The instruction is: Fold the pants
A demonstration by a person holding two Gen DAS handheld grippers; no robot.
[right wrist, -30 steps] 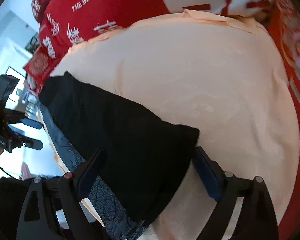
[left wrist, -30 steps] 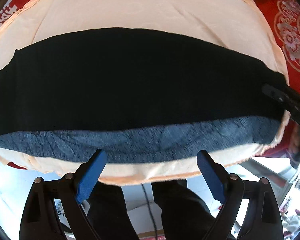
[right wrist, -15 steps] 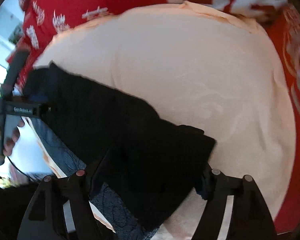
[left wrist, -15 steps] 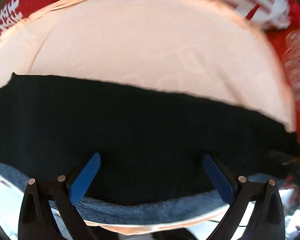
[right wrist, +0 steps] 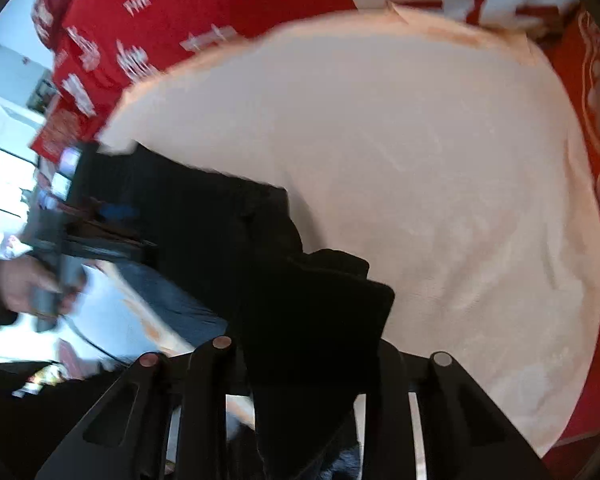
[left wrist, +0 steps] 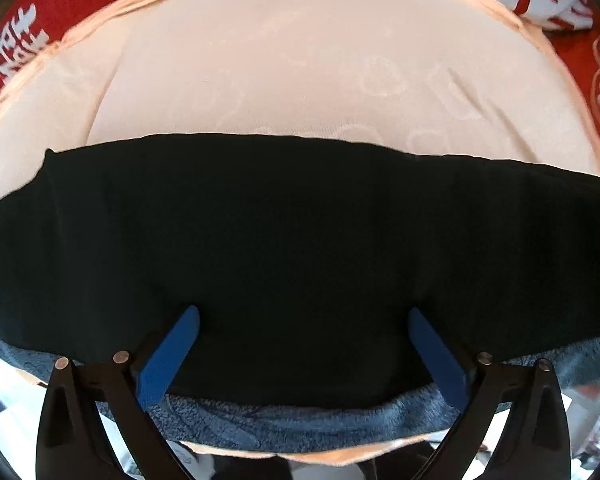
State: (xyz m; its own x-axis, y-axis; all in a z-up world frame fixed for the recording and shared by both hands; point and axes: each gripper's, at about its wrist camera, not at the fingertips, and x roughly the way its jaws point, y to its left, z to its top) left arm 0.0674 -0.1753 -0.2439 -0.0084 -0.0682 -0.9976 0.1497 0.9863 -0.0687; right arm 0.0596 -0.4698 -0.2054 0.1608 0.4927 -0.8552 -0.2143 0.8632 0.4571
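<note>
Pants [right wrist: 312, 320] on peach cloth [right wrist: 440, 168]

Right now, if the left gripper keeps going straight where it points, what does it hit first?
The black pants: the left gripper, jaws wide open, points right at that fabric. How much gap remains is unclear.

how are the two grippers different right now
The left gripper stands wide open over the black pants, blue pads on either side of flat fabric, gripping nothing. The right gripper has its jaws closing around a bunched end of the pants, which stands lifted off the peach cloth. Both work on the same garment.
</note>
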